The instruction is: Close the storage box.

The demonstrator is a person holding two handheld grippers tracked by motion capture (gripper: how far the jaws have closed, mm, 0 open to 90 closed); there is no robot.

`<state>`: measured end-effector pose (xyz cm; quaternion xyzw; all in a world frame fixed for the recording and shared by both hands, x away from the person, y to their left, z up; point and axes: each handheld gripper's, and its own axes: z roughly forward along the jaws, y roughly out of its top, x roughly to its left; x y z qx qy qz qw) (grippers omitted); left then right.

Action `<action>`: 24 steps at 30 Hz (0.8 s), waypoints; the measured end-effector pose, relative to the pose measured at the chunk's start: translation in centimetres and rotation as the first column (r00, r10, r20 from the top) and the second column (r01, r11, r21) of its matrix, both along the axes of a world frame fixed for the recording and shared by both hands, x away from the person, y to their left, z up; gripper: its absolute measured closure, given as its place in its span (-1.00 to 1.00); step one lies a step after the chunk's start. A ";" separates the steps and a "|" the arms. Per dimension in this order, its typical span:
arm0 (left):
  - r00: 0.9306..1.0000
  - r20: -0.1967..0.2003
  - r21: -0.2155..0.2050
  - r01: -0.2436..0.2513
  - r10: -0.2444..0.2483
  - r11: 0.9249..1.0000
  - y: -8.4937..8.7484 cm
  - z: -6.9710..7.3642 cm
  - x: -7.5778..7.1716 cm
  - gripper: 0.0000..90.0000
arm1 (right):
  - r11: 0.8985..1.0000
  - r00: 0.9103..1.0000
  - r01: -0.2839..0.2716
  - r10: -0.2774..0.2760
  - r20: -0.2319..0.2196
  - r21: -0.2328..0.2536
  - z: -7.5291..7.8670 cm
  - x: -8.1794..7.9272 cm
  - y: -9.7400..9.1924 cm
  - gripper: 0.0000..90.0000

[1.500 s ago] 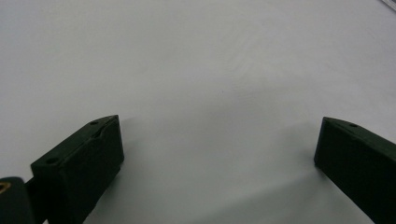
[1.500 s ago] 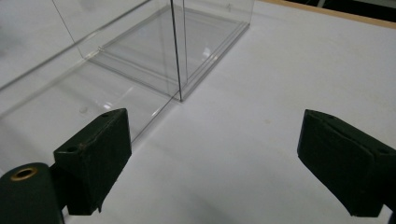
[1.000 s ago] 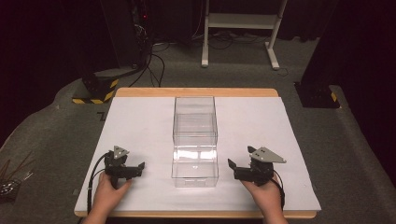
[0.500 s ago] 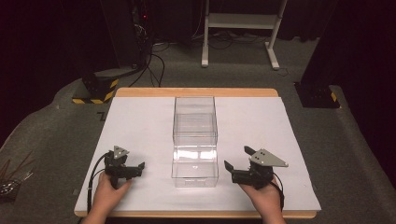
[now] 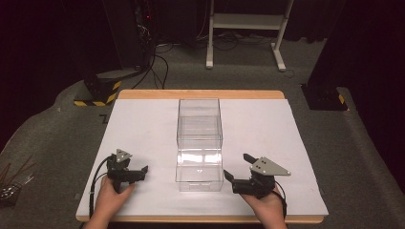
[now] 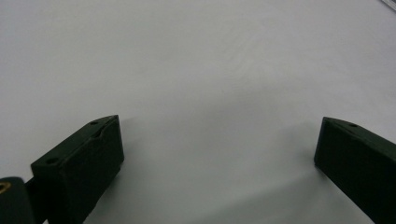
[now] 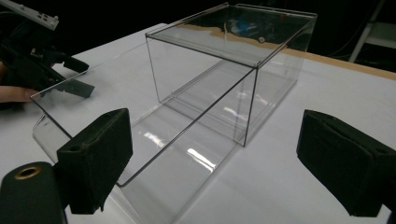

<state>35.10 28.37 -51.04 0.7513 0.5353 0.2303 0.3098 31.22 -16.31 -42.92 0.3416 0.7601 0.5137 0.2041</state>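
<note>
High view, box: a clear plastic box (image 5: 199, 143) lies lengthwise down the middle of the white tabletop (image 5: 143, 129), its near end between the two grippers.
High view, left gripper: the left gripper (image 5: 138, 172) rests low on the tabletop, to the left of the box and apart from it, held by the left hand (image 5: 109, 199); its jaws point toward the box.
High view, right gripper: the right gripper (image 5: 237, 172) sits near the box's near right corner, held by the right hand (image 5: 265, 205), grey plate on top; its jaws stand apart, not touching the box.
Left gripper view: the left gripper (image 6: 219, 154) has its jaws wide apart, with bare white tabletop (image 6: 196, 70) between them.
Right gripper view, gripper: the right gripper (image 7: 215, 154) has its jaws wide apart, clamped on nothing.
Right gripper view, box: the clear plastic box (image 7: 201, 88) lies just ahead, its long side facing the jaws; the far part has a clear top, and the near part looks like a lower tray.
Right gripper view, far side: the left gripper (image 7: 70, 74) shows beyond the box.
</note>
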 end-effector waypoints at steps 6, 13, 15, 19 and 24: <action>1.000 0.000 0.001 0.000 0.000 1.000 0.0 0.0 0.0 -0.96 | 1.000 0.999 -0.029 0.029 -0.027 -0.011 -0.7 -0.2 0.6 -0.76; 1.000 0.000 0.000 0.000 0.000 1.000 0.0 0.0 0.0 -0.96 | 0.998 0.997 -0.061 0.060 -0.054 -0.014 -1.3 -0.6 1.5 -0.75; 1.000 0.000 0.000 0.000 0.000 1.000 0.0 0.0 0.0 -0.96 | 0.997 0.996 -0.070 0.068 -0.062 -0.020 -1.5 -0.7 1.8 -0.74; 1.000 0.000 0.000 0.000 0.000 1.000 0.0 0.0 0.0 -0.96 | 0.997 0.995 -0.076 0.074 -0.069 -0.028 -1.8 -0.8 2.1 -0.74; 1.000 0.000 0.000 0.000 0.000 1.000 0.0 0.0 0.0 -0.96 | 0.995 0.993 -0.090 0.087 -0.079 -0.040 -2.2 -0.7 2.3 -0.72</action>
